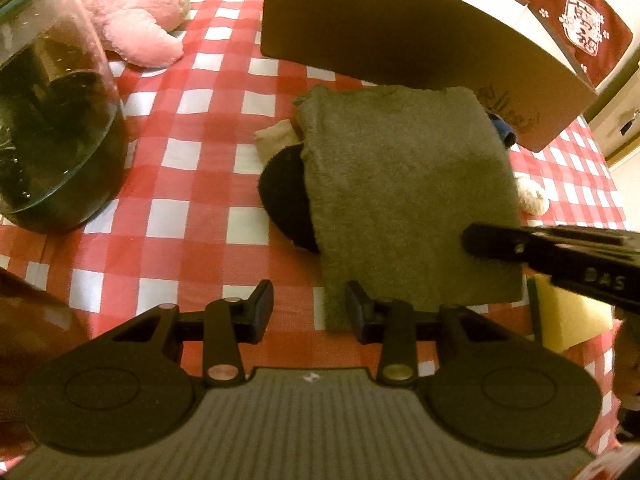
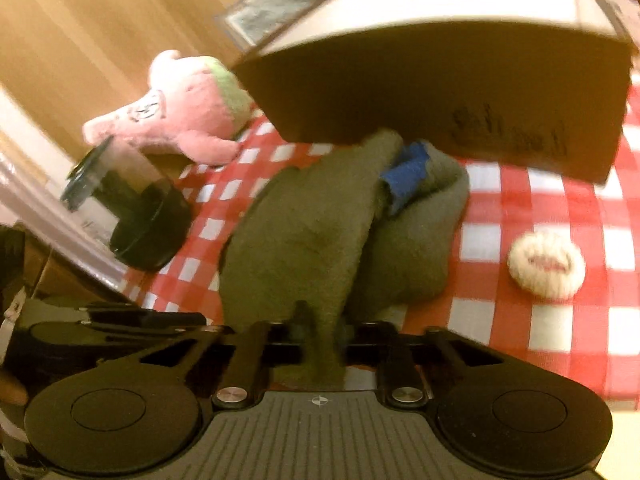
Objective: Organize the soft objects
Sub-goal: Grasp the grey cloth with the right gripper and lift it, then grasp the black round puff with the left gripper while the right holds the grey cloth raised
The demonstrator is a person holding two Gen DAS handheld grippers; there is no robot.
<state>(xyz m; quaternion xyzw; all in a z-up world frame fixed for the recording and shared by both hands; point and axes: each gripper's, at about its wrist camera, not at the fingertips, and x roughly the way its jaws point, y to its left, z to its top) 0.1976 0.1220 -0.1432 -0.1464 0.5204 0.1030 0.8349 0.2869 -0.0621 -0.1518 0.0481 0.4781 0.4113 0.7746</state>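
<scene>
on the checked cloth (image 1: 192,184), right fingers (image 2: 308,320) pinch the grey towel (image 2: 304,240).

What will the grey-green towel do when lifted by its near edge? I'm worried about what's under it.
The grey-green towel will probably hang floppy: it bunches where the right gripper pinches it. It likely drags rather than slides, possibly shifting the black item under it.

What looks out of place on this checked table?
The grey cloth lies draped over a heap, half hiding a black item and a blue one. A white ball sits loose beside it. Nothing looks spilled or damaged.
</scene>
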